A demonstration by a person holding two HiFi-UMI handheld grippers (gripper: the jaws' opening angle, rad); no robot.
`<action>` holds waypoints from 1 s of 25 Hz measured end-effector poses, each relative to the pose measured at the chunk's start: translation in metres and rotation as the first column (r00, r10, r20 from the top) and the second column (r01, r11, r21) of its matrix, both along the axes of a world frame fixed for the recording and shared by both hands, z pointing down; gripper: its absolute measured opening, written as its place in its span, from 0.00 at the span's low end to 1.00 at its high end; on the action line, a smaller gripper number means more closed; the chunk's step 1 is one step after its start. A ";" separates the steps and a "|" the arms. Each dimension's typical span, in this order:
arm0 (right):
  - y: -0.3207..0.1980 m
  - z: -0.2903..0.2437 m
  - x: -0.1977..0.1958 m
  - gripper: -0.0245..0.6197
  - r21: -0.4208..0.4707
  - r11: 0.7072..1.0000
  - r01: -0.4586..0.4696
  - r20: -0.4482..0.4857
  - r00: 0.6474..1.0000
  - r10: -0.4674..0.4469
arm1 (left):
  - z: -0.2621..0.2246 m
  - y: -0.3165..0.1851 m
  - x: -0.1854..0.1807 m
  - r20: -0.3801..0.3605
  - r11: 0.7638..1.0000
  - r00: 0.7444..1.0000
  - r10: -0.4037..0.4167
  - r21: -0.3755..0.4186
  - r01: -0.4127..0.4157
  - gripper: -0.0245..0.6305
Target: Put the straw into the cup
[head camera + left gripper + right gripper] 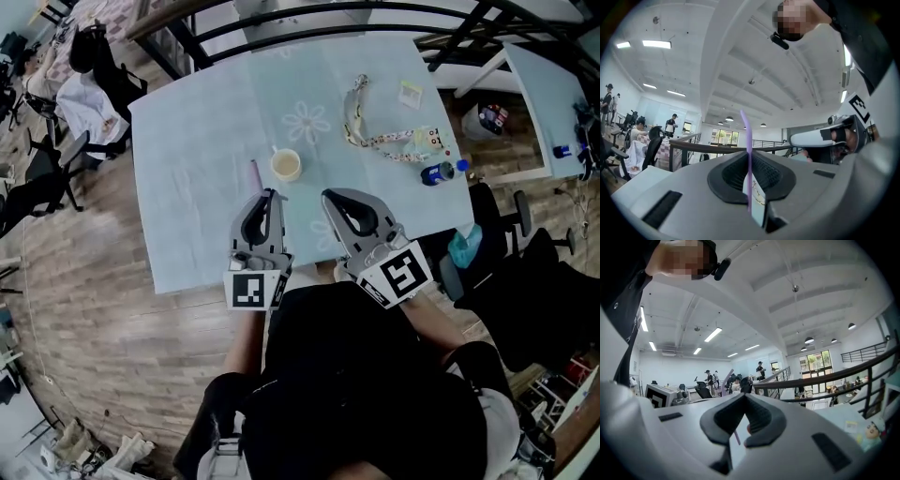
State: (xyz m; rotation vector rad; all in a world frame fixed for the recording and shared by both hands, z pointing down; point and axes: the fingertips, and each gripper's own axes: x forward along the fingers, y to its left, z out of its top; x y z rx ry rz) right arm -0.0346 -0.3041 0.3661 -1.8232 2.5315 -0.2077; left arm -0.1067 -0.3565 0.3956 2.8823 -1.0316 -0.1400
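Evidently the step in hand: bringing the held straw [749, 140] to the cup [286, 165]; it was not yet in.
Left gripper [270, 195]: fingers clamped on the straw, which stood upright between them, its top well above the fingertips.
Right gripper [329, 196]: fingers together on nothing, beside the left ones.
Cup: on the table [187, 187], just beyond the left fingertips, apart from them.
Next move, as I judged: raise the straw's lower end over the rim, centre it, lower it, release.
Head view alone: showed the cup ahead of the fingers.
Left gripper view alone: showed the pinch itself, no cup.

Grey black-padded left tool [270, 195], matching right tool [329, 196], black clothing [356, 375]
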 end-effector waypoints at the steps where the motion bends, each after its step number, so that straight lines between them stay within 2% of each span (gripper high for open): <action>1: -0.003 0.005 -0.002 0.05 -0.013 1.000 -0.011 0.000 1.000 0.011 | 0.006 -0.006 -0.001 0.001 1.000 1.000 0.009 -0.012 -0.009 0.08; 6: -0.014 0.022 -0.004 0.05 -0.063 0.994 -0.085 0.004 0.996 0.085 | 0.031 -0.033 0.009 -0.001 0.994 0.998 0.069 -0.080 -0.069 0.08; 12: -0.023 0.027 0.002 0.05 -0.096 0.978 -0.185 -0.012 0.983 0.185 | 0.053 -0.064 0.027 -0.014 0.985 0.989 0.144 -0.096 -0.145 0.08; 16: -0.018 0.035 0.011 0.05 -0.124 0.959 -0.255 -0.024 0.967 0.254 | 0.077 -0.082 0.036 -0.014 0.978 0.986 0.165 -0.131 -0.165 0.08; 25: -0.003 0.048 0.030 0.05 -0.180 0.903 -0.391 -0.043 0.920 0.390 | 0.140 -0.112 0.049 0.057 0.959 0.978 0.201 -0.215 -0.184 0.08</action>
